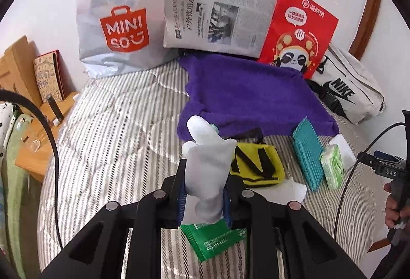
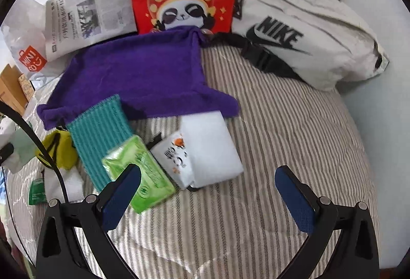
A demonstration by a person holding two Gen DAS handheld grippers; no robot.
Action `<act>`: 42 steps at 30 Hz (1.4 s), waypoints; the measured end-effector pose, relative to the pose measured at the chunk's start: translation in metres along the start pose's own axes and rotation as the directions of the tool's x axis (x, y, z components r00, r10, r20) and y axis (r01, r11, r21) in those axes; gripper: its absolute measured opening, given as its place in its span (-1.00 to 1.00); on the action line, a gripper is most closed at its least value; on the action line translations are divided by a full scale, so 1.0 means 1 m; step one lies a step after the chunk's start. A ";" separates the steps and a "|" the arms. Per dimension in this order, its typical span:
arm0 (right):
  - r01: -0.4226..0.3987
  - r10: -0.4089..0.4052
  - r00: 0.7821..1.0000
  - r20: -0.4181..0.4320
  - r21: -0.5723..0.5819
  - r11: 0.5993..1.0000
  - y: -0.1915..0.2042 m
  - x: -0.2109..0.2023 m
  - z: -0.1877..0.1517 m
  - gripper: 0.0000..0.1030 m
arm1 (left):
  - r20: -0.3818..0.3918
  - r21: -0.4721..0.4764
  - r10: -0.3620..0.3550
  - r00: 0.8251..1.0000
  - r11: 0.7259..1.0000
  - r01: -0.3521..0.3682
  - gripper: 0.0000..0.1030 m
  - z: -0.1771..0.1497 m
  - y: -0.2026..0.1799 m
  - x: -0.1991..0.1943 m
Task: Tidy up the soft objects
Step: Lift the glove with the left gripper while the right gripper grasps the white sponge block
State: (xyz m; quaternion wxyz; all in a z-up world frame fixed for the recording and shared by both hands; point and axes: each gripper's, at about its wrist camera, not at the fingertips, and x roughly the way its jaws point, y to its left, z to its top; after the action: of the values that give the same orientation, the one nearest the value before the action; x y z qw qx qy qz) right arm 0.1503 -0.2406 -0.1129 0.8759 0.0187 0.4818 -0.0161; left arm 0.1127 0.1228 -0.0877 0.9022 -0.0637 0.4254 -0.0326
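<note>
My left gripper (image 1: 205,192) is shut on a white sock (image 1: 207,163) and holds it above the striped bed (image 1: 115,125). A purple towel (image 1: 251,94) lies behind it, also in the right wrist view (image 2: 138,74). Near it lie a yellow pouch (image 1: 258,163), a teal cloth (image 1: 307,158), a green tissue pack (image 1: 333,169) and a second white sock (image 1: 289,189). My right gripper (image 2: 207,192) is open and empty above the bed, with the green tissue pack (image 2: 143,171), teal cloth (image 2: 102,135) and white foam block (image 2: 212,146) just ahead.
A white Miniso bag (image 1: 118,12), a newspaper (image 1: 217,15) and a red paper bag (image 1: 299,30) stand at the wall. A white Nike waist bag (image 2: 305,41) lies at the back right. A green packet (image 1: 212,240) lies under my left gripper. A wooden bedside stand (image 1: 33,146) is left.
</note>
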 end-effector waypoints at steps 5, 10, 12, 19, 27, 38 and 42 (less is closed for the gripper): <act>0.021 -0.022 1.000 -0.017 -0.023 1.000 -0.002 0.016 -0.005 0.99 | -0.033 -0.005 -0.011 0.999 1.000 0.011 -0.58 -0.007 -0.002 0.011; 0.024 -0.024 1.000 0.014 0.026 0.999 -0.015 0.030 0.002 0.98 | -0.035 -0.006 -0.024 0.999 1.000 0.024 -0.58 -0.007 -0.002 0.015; 0.008 -0.008 1.000 0.008 0.033 0.999 -0.017 0.039 0.006 0.94 | -0.041 -0.010 -0.031 0.999 0.999 0.031 -0.58 -0.007 -0.002 0.019; 0.049 -0.051 0.998 -0.039 -0.053 0.997 -0.002 0.067 0.009 0.38 | -0.076 -0.007 -0.019 0.997 1.000 0.019 -0.58 -0.010 -0.003 0.034; 0.034 -0.035 0.999 -0.010 -0.061 0.998 -0.002 0.061 0.007 0.11 | -0.093 0.000 -0.002 0.996 1.000 0.002 -0.58 -0.008 -0.006 0.043; 0.015 -0.012 0.999 0.037 -0.069 0.998 0.002 0.035 0.009 0.10 | -0.092 0.003 -0.009 0.996 1.000 0.010 -0.58 -0.009 -0.009 0.037; 0.010 -0.005 0.998 0.058 -0.083 0.997 0.009 0.025 0.009 0.10 | -0.081 -0.001 -0.017 0.997 1.000 0.017 -0.58 -0.009 -0.009 0.030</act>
State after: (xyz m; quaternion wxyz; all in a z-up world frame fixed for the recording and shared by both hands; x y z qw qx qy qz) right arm 0.1716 -0.2320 -0.1289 0.8893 -0.0199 0.4568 0.0002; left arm 0.1245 0.1101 -0.1153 0.8837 -0.0663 0.4613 -0.0429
